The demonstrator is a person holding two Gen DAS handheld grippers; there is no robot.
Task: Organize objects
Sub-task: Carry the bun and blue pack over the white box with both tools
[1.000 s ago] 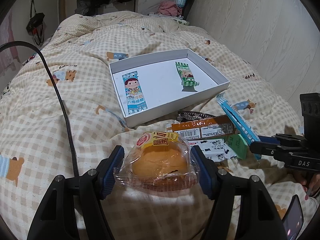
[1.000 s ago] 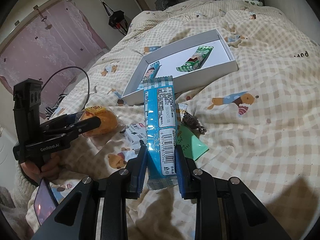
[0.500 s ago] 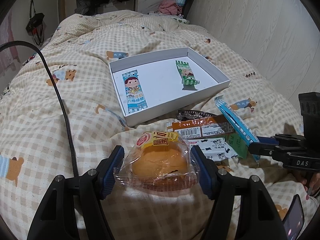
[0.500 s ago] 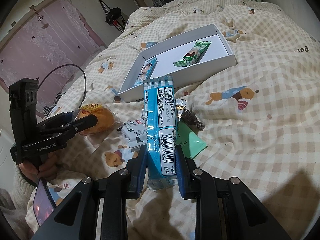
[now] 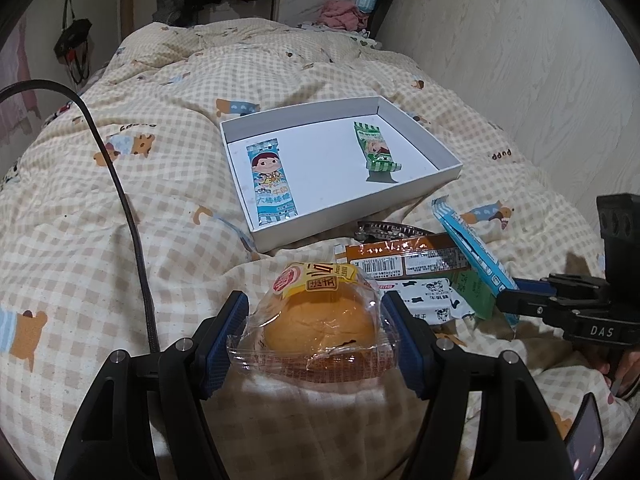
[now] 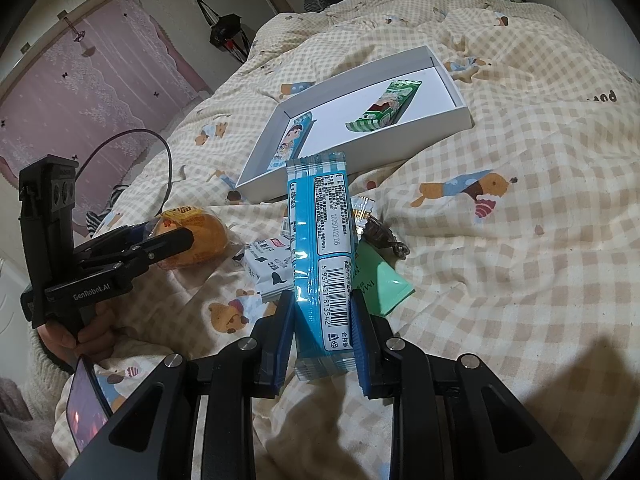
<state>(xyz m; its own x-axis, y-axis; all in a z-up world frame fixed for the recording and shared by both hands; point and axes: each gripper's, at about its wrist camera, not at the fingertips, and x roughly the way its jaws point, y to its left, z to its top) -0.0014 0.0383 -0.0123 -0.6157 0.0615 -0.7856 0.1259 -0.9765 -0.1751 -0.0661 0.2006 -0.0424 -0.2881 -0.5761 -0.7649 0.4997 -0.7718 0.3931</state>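
My left gripper [image 5: 314, 334] clamps a round golden bun in crinkly clear wrap [image 5: 320, 320]; my right gripper [image 6: 320, 338] pinches a long glossy blue packet [image 6: 320, 256], barcode up. Both hang above the checked quilt [image 6: 520, 240], near the white cardboard tray [image 5: 352, 224].

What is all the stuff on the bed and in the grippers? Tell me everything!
White cardboard tray: 1, white, on checked quilt.
Blue cartoon snack packet: 1, in tray, left.
Green snack packet: 1, in tray, right.
Wrapped orange bun: 1, in left gripper.
Long blue packet: 1, in right gripper.
Brown packet, cow-print packet, green card: 1 each, on quilt.
Black cable: 1, left.
Hand: holding left gripper.
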